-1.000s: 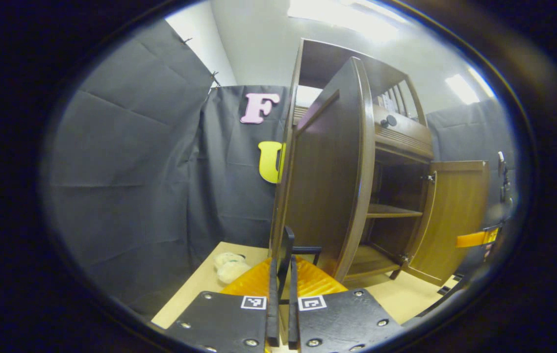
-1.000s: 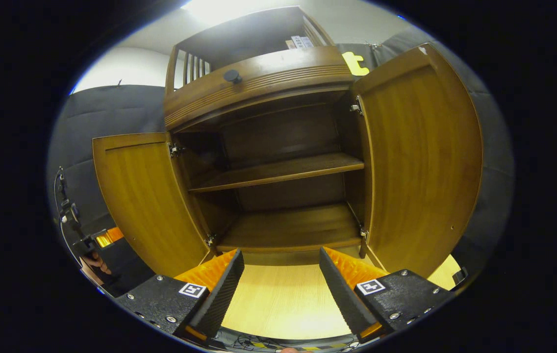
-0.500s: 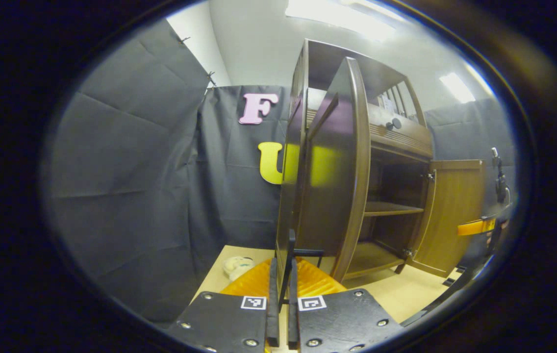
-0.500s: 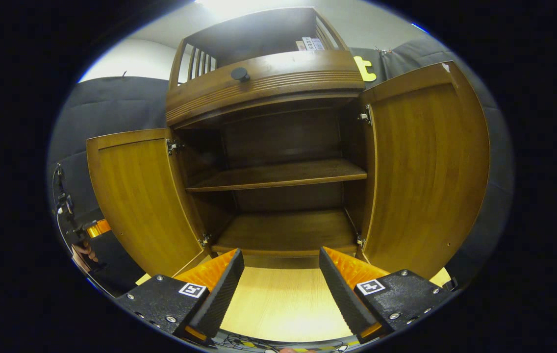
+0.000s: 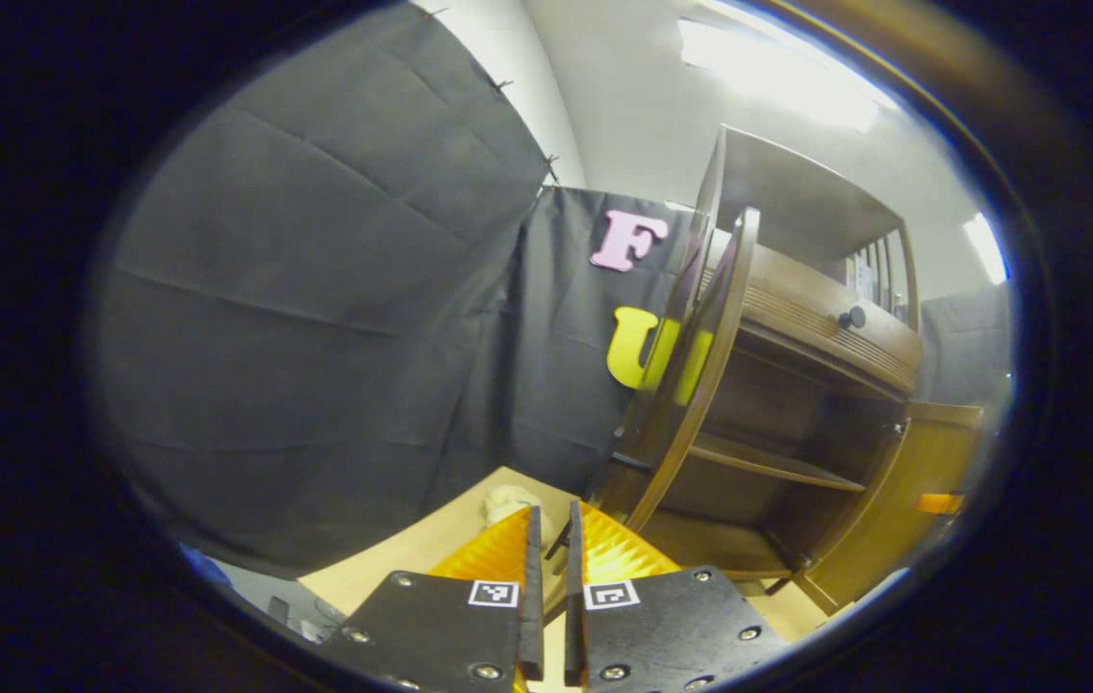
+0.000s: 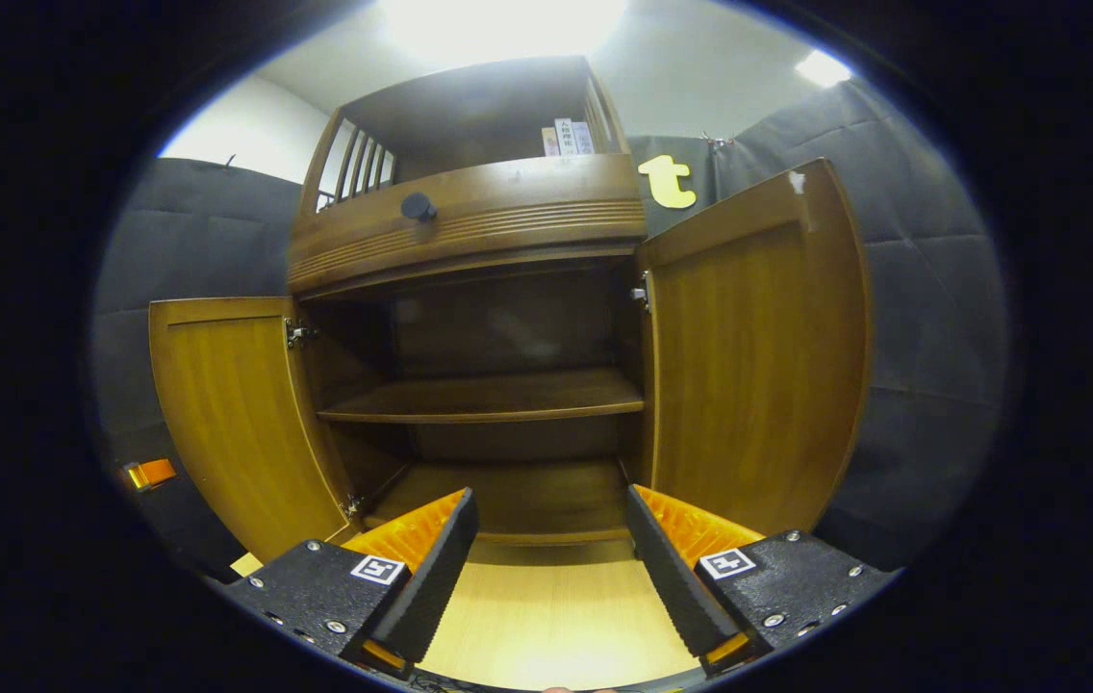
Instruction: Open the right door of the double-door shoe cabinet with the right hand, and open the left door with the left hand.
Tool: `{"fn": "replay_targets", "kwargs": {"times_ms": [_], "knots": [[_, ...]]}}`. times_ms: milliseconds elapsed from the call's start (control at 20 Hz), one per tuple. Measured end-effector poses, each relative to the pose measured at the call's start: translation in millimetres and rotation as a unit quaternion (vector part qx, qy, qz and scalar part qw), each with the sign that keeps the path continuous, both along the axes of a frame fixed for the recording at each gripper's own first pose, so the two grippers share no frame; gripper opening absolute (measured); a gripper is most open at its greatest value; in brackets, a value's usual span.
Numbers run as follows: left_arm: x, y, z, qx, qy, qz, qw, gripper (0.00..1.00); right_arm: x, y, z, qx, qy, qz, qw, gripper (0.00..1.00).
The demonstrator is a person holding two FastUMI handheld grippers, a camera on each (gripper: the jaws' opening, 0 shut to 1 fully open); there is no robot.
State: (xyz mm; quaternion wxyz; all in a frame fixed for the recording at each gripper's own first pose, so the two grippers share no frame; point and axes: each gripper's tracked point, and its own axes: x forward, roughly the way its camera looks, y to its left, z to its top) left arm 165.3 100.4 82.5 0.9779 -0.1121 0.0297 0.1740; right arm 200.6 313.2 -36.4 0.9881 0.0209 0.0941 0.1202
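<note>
Both tools face the shoe cabinet with its two doors swung wide.

Left tool (image 5: 547, 577) has its fingers nearly together around a thin dark part; whether they press it cannot be told. Just beyond stands the left door (image 5: 700, 371), upright, seen edge-on, its long axis vertical and leaning with the lens. Right tool (image 6: 551, 568) is spread open and empty above the pale table (image 6: 556, 626), aimed into the shoe cabinet (image 6: 470, 231). The right door (image 6: 758, 356) stands upright beside it, inner face turned toward the opening. A shelf (image 6: 489, 399) runs level across the inside, with free room between the doors. A knob (image 6: 417, 206) sits on the upper front.
</note>
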Motion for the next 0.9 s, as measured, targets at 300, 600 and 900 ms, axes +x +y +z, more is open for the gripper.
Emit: {"fn": "replay_targets", "kwargs": {"times_ms": [300, 600, 900], "knots": [[-24.3, -104.2, 88.3, 0.14, 0.001, -0.055, 0.989, 0.6, -21.7, -64.4, 32.3, 0.022, -0.046, -0.02, 0.998, 0.91], [-11.5, -209.7, 79.9, 0.152, 0.019, -0.073, 0.985, 1.0, -46.7, -113.9, 31.5, 0.041, -0.049, -0.015, 0.998, 0.95], [-25.6, -250.6, 64.7, 0.105, 0.041, -0.076, 0.991, 1.0, -62.5, -138.0, 20.9, 0.034, -0.037, -0.012, 0.999, 0.95]]}}
